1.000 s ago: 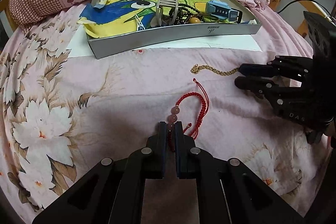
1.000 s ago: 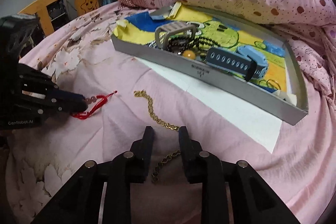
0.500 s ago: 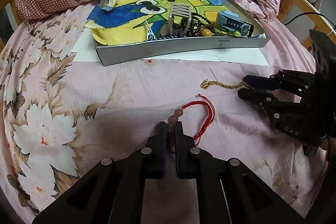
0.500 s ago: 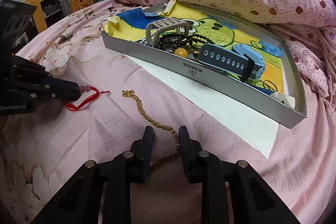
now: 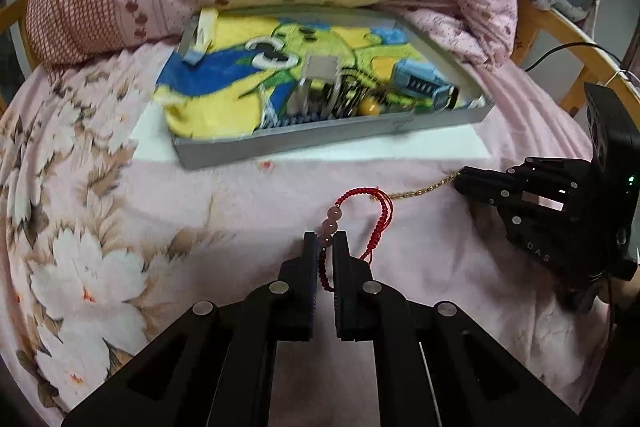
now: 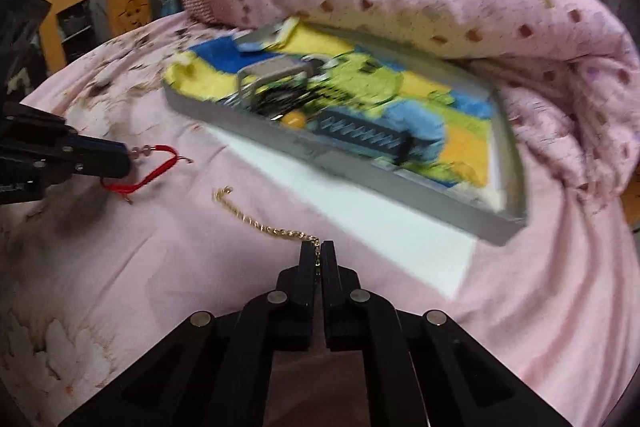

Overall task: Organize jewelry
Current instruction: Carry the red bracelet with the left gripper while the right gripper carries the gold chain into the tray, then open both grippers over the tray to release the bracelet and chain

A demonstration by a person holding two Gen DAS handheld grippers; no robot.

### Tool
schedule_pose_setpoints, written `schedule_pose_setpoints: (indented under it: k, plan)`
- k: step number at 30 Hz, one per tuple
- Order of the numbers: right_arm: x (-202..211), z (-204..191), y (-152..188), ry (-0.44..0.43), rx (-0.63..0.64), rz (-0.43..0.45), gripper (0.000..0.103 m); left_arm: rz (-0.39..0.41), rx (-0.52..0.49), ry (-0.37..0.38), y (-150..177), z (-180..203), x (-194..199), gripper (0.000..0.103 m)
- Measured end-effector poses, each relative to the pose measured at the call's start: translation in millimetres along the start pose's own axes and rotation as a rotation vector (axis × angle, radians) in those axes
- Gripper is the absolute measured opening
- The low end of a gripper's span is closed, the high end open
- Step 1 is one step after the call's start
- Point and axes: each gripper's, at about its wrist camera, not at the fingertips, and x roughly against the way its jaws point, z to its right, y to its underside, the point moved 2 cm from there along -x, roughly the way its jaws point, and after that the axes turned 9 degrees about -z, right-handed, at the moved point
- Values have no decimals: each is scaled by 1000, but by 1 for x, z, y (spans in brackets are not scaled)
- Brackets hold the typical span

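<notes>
Two grippers: left clamped on one red bracelet, right clamped on one gold chain. One tray at 12 o'clock.

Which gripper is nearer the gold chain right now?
Right. The right gripper has its jaws shut on one end of the gold chain. The left gripper is off to the side, shut on the red cord bracelet, apart from the chain's free end.
</notes>
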Motion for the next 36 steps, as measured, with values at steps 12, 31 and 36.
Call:
schedule_pose_setpoints:
  k: [12,31,36]
  plan:
    - [53,48,-20,-1,-146,273,3,102,-59,14,-57,23,7,5]
    - [8,114,-31,-1,-411,248,4,-1,19,-103,-103,25,-66,5]
    - [-2,120,-27,-21,-440,217,5,-9,6,-97,-105,29,-69,5]
